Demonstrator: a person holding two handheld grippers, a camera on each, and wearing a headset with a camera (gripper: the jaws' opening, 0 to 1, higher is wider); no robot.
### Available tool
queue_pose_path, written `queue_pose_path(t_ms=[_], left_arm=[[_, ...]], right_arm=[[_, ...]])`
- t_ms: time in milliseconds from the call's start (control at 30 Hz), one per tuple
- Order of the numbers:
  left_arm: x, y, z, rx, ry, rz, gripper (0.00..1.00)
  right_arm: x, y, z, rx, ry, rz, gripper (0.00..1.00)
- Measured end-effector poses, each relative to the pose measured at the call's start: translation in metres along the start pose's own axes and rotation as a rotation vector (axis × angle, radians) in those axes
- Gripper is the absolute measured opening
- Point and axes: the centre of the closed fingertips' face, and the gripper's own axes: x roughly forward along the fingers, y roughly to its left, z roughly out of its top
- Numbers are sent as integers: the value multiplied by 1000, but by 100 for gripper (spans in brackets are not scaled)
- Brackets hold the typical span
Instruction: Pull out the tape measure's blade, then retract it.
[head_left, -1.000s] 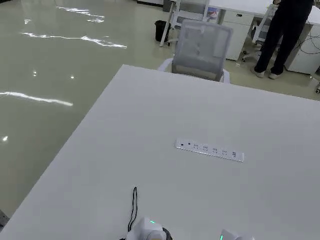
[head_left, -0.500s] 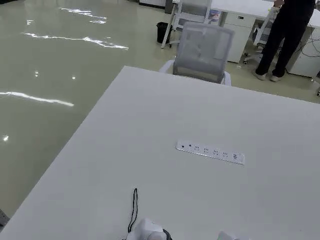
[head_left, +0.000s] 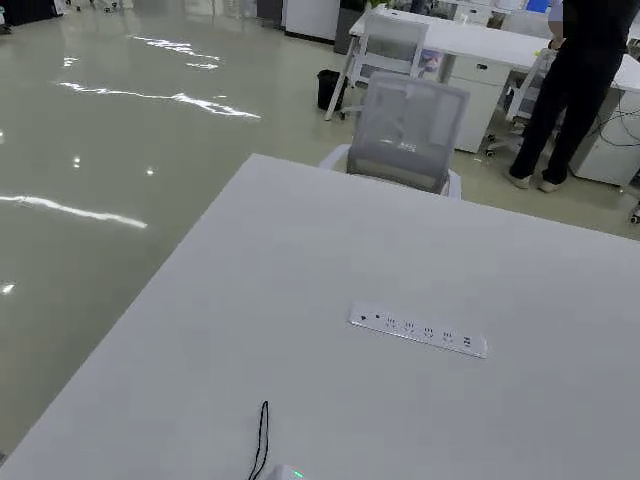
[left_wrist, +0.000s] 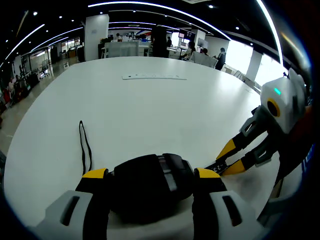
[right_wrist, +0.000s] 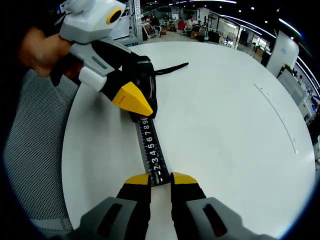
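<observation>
Both closed | left gripper (left_wrist: 151, 174) on tape measure (left_wrist: 150, 192) | right gripper (right_wrist: 160, 178) on blade (right_wrist: 149, 145)

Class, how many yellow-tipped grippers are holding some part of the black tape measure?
2. The left gripper clamps the black tape measure case; the right gripper pinches the tip of its black numbered blade.

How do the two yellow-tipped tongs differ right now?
The left tongs are spread wide around the bulky black tape measure case; the right tongs are nearly closed on the thin blade. The left tongs sit at the case, the right tongs apart from it, blade stretched between. Both have yellow tips and hold the same tool.
</observation>
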Motion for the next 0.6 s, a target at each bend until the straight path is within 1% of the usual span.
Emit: queue_pose_path(t_ms=[233, 600], left_arm=[[1, 0, -1, -2, -1, 0, 64], [2, 1, -2, -4, 2, -3, 64]], right_arm=[[2, 1, 3, -3, -3, 3, 13], [9, 4, 12, -12, -3, 7, 13]])
